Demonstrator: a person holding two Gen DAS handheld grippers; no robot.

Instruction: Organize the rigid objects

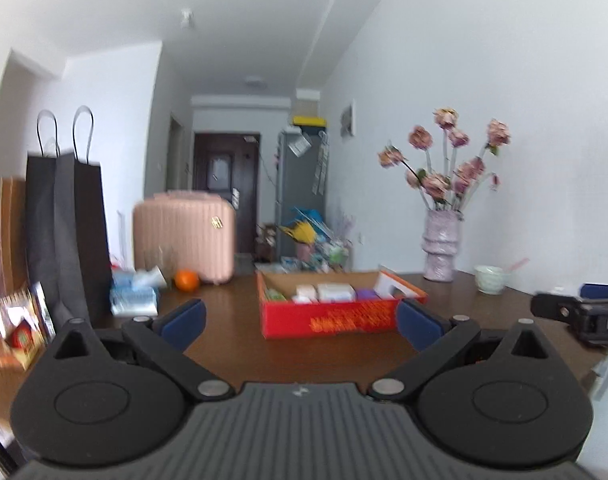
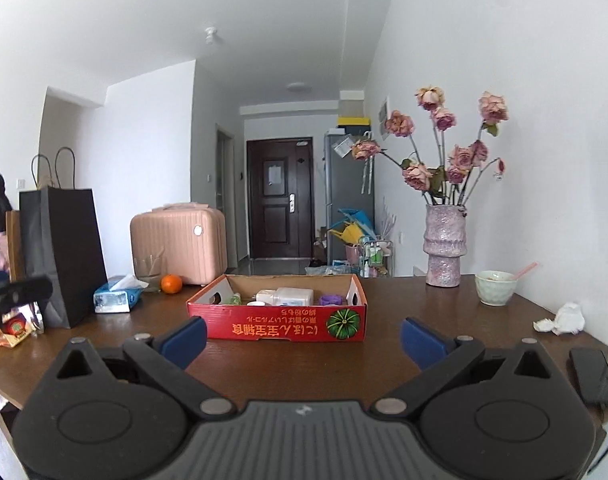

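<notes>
A red cardboard box with orange print and a pumpkin picture sits mid-table, holding white bottles, a purple item and other small things. In the left wrist view the same box shows white packets and a purple block inside. My left gripper hovers open just short of the box, nothing between its blue pads. My right gripper is open too, low over the table in front of the box. Each gripper's body shows at the edge of the other's view.
On the brown table: an orange, a tissue pack, black paper bags, a pink case, a vase of dried roses, a green bowl, crumpled paper, a black phone. Snack packets lie far left.
</notes>
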